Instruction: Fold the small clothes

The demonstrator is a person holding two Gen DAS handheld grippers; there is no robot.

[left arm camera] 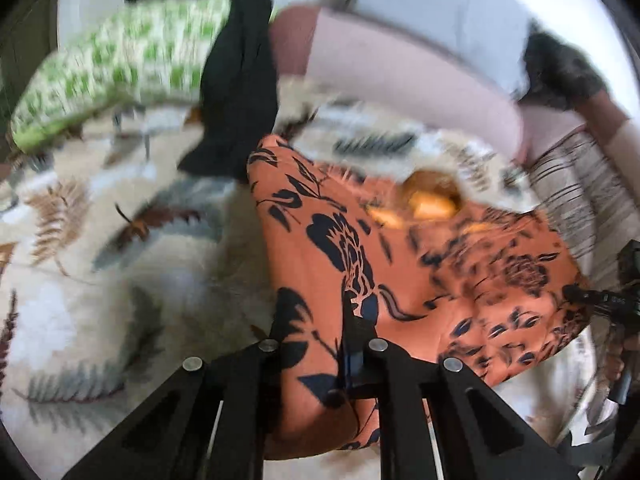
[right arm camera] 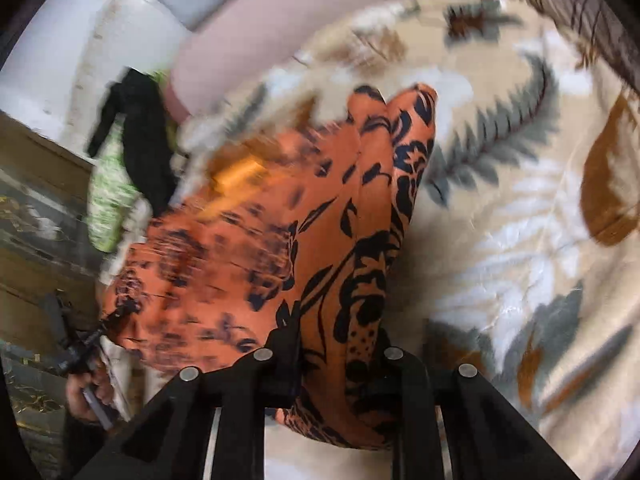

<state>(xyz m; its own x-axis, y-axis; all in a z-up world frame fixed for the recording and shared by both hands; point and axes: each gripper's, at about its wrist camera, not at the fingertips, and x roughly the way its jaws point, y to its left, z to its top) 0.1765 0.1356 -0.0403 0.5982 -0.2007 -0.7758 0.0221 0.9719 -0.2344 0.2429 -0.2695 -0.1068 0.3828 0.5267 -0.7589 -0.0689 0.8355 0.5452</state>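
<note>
left claw (left arm camera: pixel 320 344): my jaws pinched tight on orange floral garment (left arm camera: pixel 400 264), near edge
right claw (right arm camera: pixel 340 354): clamped on the same garment's opposite edge
garment: bunched between both claws, draped over leaf-print blanket (left arm camera: pixel 80 240) on bed
beyond: black cloth (left arm camera: pixel 236 92) across green-patterned cloth (left arm camera: pixel 120 64), blurred

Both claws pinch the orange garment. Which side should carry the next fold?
Probably left. The left claw grips the orange garment at its edge, with open leaf-print blanket beside it. The right claw grips bunched folds.
</note>
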